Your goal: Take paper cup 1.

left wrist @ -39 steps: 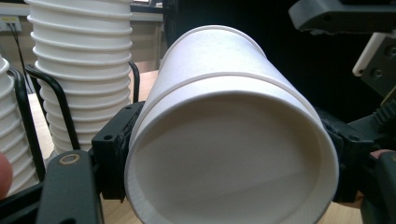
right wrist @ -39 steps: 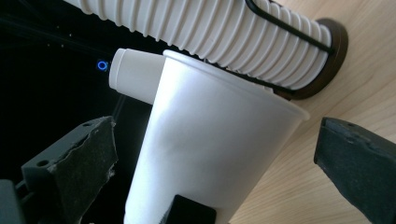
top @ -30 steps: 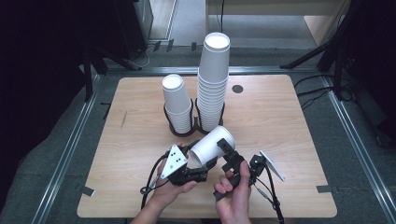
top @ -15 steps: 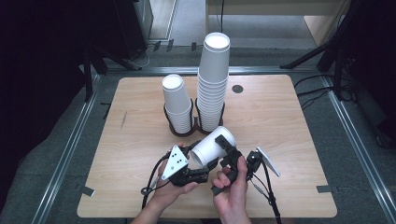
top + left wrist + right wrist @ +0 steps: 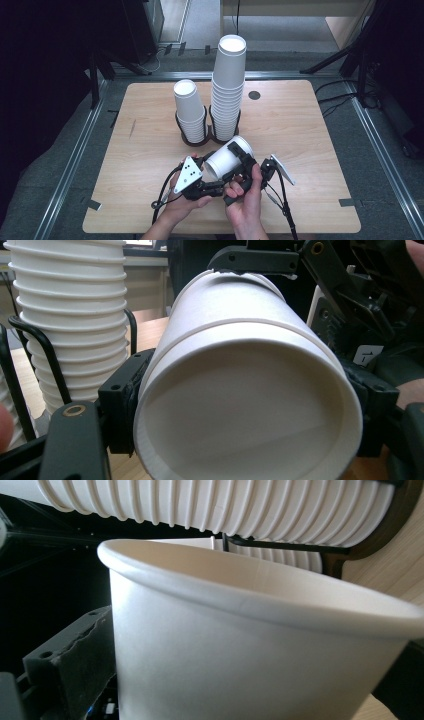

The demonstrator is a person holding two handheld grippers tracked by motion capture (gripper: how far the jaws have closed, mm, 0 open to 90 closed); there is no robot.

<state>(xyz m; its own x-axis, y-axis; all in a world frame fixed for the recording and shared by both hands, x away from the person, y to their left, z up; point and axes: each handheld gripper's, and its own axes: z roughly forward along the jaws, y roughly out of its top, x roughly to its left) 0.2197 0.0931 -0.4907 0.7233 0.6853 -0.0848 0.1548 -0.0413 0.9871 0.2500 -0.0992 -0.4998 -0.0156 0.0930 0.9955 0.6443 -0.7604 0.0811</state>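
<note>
holders (image 5: pixel 207 141): two wire rings mid tabletop (image 5: pixel 320 130), each with stacked cups (image 5: pixel 227 90)
loose cup (image 5: pixel 227 159): sideways, empty
left claw (image 5: pixel 212 172): clamped on its base
right claw (image 5: pixel 247 165): clamped on its rim end

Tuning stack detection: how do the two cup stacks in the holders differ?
Height: the right stack rises well above the left stack. Count: the right stack shows many more nested rims than the left stack. Place: the right stack is nearer the small dark disc in the table. Shared: both are white paper cups, upside down, upright in black wire holders, side by side.
</note>
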